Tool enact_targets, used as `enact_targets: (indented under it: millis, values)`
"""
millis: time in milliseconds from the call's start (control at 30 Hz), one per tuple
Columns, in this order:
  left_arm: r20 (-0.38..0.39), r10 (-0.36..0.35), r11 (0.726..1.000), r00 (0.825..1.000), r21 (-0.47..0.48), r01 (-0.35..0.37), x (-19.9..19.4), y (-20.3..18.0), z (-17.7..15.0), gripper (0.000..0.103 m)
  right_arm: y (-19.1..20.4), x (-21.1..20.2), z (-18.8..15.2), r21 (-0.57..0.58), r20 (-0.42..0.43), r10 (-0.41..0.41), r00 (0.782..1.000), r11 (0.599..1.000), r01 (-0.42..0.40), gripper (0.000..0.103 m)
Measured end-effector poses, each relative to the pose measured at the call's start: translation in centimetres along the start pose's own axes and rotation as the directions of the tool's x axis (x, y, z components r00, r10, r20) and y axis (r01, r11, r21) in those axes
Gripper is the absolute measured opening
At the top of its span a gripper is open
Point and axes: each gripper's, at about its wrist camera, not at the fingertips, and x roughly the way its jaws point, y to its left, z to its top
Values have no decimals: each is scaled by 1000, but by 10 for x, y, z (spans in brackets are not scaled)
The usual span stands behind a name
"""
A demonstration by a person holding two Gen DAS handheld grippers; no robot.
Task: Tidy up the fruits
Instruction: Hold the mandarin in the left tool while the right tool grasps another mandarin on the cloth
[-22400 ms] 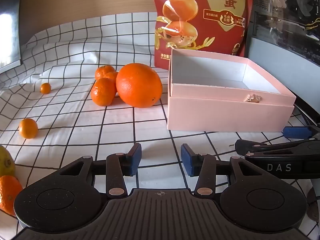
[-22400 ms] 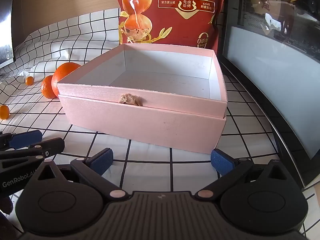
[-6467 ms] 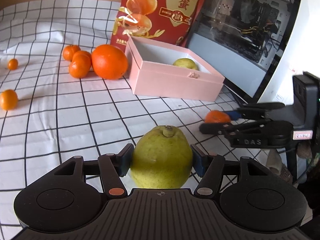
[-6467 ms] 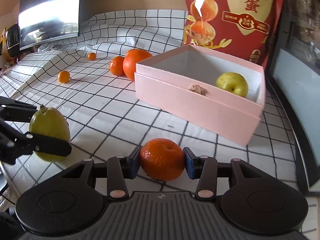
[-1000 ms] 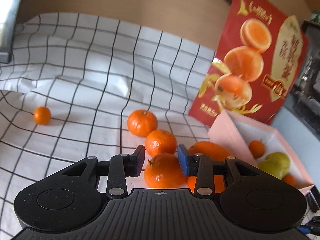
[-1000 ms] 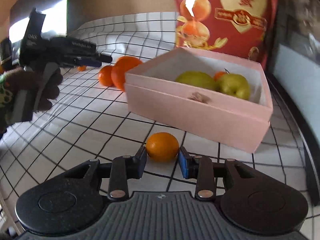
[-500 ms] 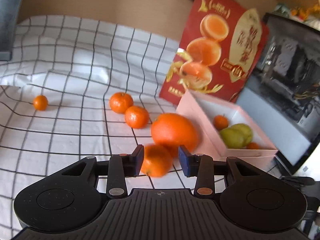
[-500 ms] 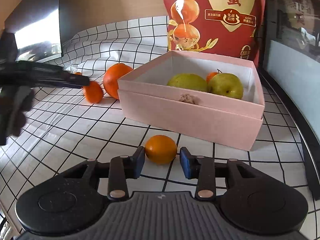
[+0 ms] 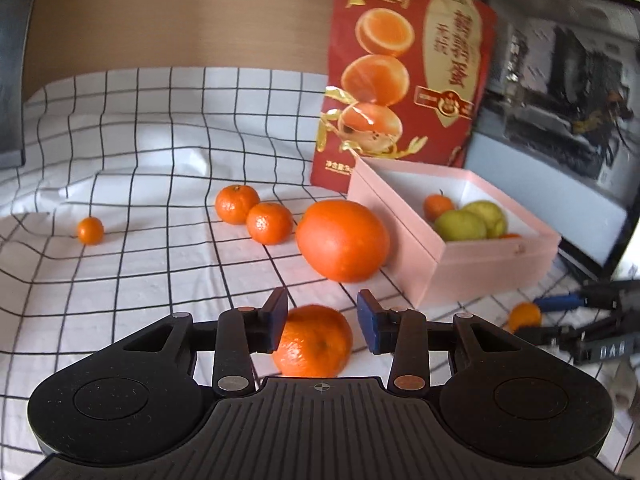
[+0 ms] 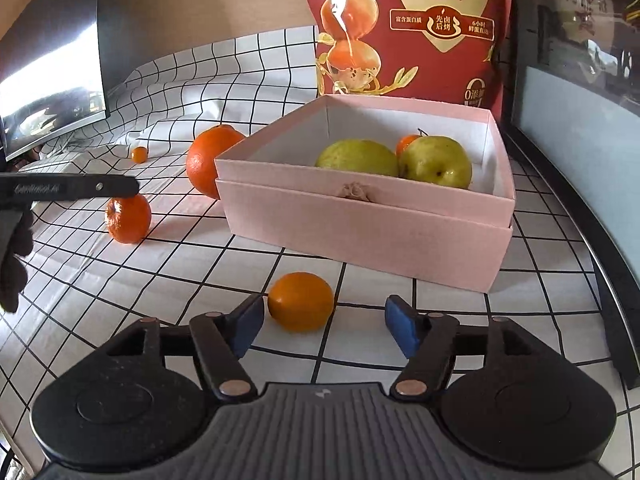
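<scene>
Your left fingers (image 9: 279, 317) stand narrow around a mandarin (image 9: 314, 340). The left pad touches it and a sliver of gap shows at the right pad, so you cannot tell whether it is gripped. Your right fingers (image 10: 248, 320) are spread wide, having just been opening. The small orange (image 10: 301, 301) lies free on the checked cloth (image 10: 120, 292) over the counter, just beside the left pad and well clear of the right. Ahead of your left fingers the big orange (image 9: 342, 240) sits against the side of the pink box (image 9: 492, 268), between mandarin and box. The box's near wall stands between your right fingers and the two pears (image 10: 436, 162) inside. A second ago the mandarin sat among the others; it is now in front of the big orange, with two mandarins (image 9: 269, 223) left behind it. The small orange has not shifted. Only the left view shows those two, and an orange sliver (image 9: 510, 236) low against the box's front wall. The right view hides that sliver, but shows your gloved hand (image 10: 14, 248) and the mandarin under one left finger. A red bag (image 10: 408, 24) stands behind the box.
</scene>
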Motion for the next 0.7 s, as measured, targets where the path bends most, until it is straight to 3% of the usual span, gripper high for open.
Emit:
enact_targets:
  millis: [100,267,500,700]
  values:
    - [7,61,992,998,107,-61,-5,-13,-8,43,0,0,0,2,1,-3,1000,1000,3,69]
    - [12,113,970,994,216,-113,-4,-25,-18,54,-1,0,0,12,1,-12,1000,1000,12,71]
    - [-29,161,974,987,164,-154,12,-7,-15,55,-2,1,1,12,-1,-5,1000,1000,5,72]
    - [-35,153,981,988,123,-148,17,0,-15,56,-2,0,1,19,0,-4,1000,1000,4,74]
